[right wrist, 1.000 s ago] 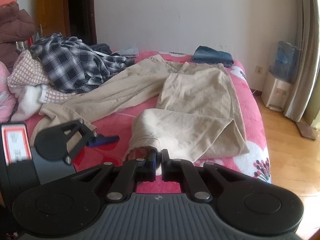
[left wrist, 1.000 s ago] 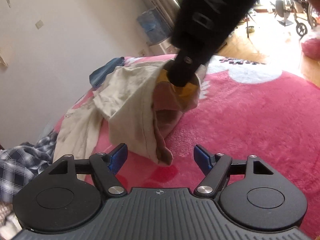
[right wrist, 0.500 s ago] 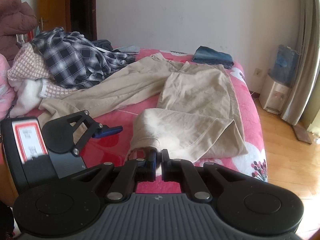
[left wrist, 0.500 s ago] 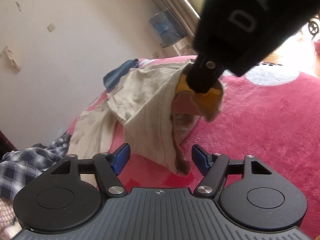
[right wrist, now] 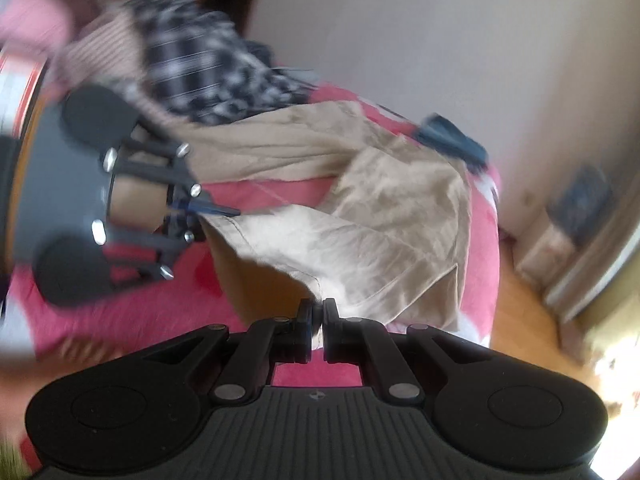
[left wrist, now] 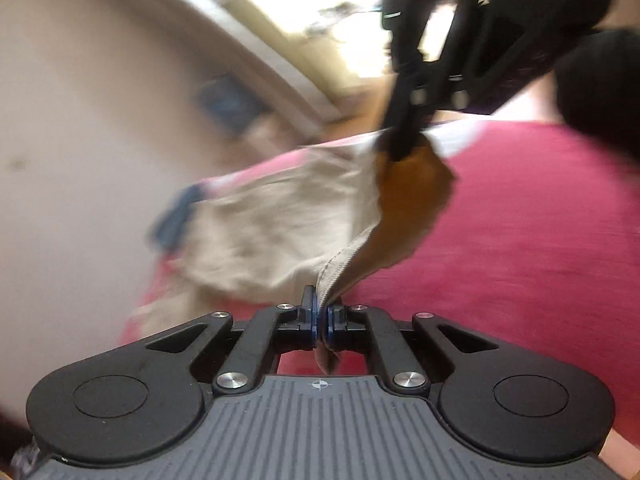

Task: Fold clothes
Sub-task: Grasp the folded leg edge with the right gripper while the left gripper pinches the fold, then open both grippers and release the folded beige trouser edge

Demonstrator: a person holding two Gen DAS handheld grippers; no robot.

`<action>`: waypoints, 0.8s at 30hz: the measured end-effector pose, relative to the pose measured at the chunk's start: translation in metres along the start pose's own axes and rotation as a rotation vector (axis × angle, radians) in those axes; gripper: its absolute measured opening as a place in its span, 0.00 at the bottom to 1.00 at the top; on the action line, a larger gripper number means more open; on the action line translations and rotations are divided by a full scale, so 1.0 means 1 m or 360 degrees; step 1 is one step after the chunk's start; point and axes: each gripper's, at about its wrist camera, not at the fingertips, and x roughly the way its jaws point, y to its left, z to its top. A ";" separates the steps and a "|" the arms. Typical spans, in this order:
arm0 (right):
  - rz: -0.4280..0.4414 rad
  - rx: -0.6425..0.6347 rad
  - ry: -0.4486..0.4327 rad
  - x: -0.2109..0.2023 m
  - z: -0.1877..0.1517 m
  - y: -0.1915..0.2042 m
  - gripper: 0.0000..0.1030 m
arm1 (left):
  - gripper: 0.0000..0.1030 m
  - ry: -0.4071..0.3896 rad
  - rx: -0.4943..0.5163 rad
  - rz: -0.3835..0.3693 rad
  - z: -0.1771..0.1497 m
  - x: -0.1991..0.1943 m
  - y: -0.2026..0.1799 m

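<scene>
Fingers: we see left gripper point(left wrist: 319, 322) and right gripper point(right wrist: 318, 320) each pinching a trouser hem
Trousers: beige trousers point(right wrist: 360, 216) mid-frame, lifted hem over the red bed point(left wrist: 520, 240)
Progress: we judge one fold underway; plaid clothes point(right wrist: 208, 76) upper left unfolded

Beige trousers point(right wrist: 360, 216) are showing a pale sandy tone on the outside and a darker orange-brown where the inner side point(left wrist: 412, 204) is turning toward the light, and they are lying on a pink-red bedspread point(left wrist: 520, 240) with white patches. A shirt point(right wrist: 208, 68) checked in dark navy and white is heaping behind them, beside a dark blue folded garment point(right wrist: 452, 140) against an off-white wall point(right wrist: 400, 40). The left gripper point(left wrist: 320, 320) and right gripper point(right wrist: 318, 320) are showing black with blue pads point(left wrist: 310, 312) and silver screws.
</scene>
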 end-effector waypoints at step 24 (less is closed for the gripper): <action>0.0766 0.0158 0.0779 -0.012 -0.074 0.021 0.22 | 0.06 0.0159 0.0302 -0.1072 -0.006 0.016 -0.095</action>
